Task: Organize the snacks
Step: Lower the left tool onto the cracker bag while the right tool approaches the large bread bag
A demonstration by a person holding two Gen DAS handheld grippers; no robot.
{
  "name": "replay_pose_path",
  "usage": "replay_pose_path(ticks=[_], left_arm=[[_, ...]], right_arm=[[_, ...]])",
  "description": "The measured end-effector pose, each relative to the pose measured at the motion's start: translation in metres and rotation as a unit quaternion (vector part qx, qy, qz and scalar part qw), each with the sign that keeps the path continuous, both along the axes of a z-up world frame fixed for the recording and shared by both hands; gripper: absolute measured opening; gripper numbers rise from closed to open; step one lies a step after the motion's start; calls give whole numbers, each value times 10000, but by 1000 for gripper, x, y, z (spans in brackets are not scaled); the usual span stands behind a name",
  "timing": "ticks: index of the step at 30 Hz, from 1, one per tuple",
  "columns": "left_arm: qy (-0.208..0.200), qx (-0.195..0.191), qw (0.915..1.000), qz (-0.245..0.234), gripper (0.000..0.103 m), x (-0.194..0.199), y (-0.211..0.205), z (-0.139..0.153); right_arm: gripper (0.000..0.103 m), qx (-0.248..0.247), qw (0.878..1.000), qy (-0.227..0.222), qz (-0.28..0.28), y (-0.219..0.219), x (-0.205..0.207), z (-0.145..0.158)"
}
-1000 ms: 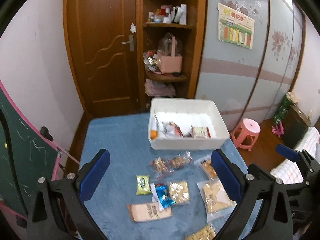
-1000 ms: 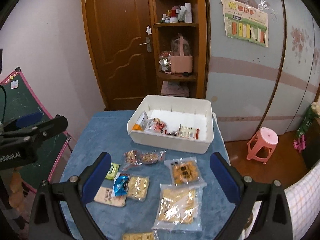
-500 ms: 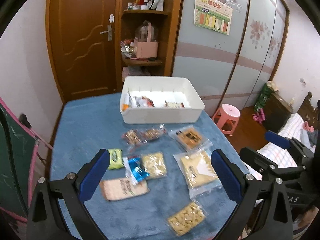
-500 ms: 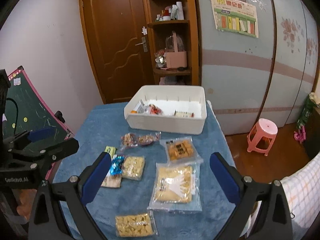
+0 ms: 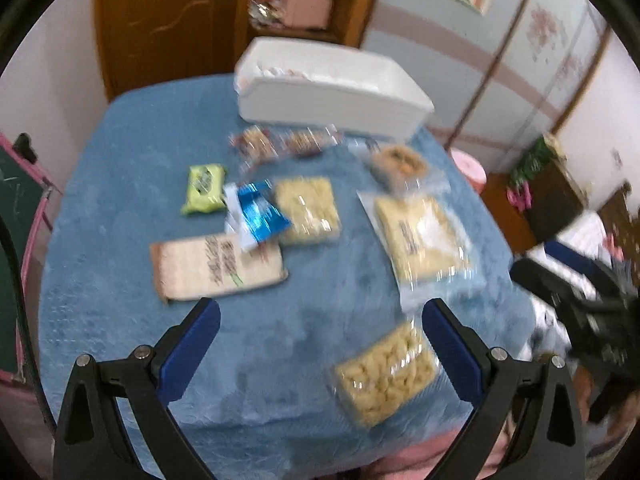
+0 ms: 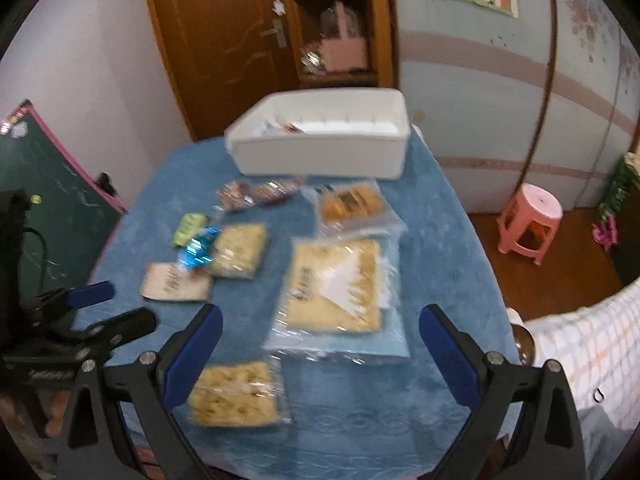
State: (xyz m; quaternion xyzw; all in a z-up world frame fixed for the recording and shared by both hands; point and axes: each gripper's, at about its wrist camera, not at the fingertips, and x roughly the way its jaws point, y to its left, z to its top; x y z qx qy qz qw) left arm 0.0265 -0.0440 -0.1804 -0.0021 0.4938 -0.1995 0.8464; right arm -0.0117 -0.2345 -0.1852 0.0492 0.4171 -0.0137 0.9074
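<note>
Hovering low over blue plush cloth (image 5: pixel 120 208), left gripper (image 5: pixel 320 320) and right gripper (image 6: pixel 320 326) both spread wide, empty, crinkly clear snack packets (image 6: pixel 336 284) scattered, white rectangular bin (image 6: pixel 320 152) behind.

The tablecloth (image 6: pixel 432 240) is plush blue with a faint embossed motif near its edge; the storage bin (image 6: pixel 320 156) on it is plain white. One small snack pack (image 5: pixel 203 188) is lime green, the foil wrapper (image 5: pixel 260 212) shiny blue, the flat packet (image 5: pixel 216 268) beige with dark lettering. Clear bags show pale yellow biscuits (image 6: pixel 336 284) and orange crackers (image 6: pixel 352 204). The stool (image 6: pixel 532 220) is pink, the door (image 6: pixel 224 40) brown wood, the chalkboard (image 6: pixel 44 200) green with a pink frame, the cloth at the lower right (image 6: pixel 592 344) white with a pastel check, both grippers' finger pads (image 6: pixel 192 352) blue on black
</note>
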Motion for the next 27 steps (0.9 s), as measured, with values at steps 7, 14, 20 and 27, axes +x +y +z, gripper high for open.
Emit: replay_pose_path(ticks=[7,14,20,27], left_arm=[[90,362,9937,-1055,101,-23,-41,-22],[332,572,9829,-1716,101,-31,-71,-45],[707,619,9787,-1825,101,-23,-78,-66],[912,699,9746,-1924,101,-11,-88,-84]], right_arm=[[99,270,9982,426,-315,-24,6,-32],[99,454,9962,663,-346,-31,17,-49],[99,848,9918,879,-362,-39,31,-66],[99,1213,9869,949,-480,-53,52,-78]])
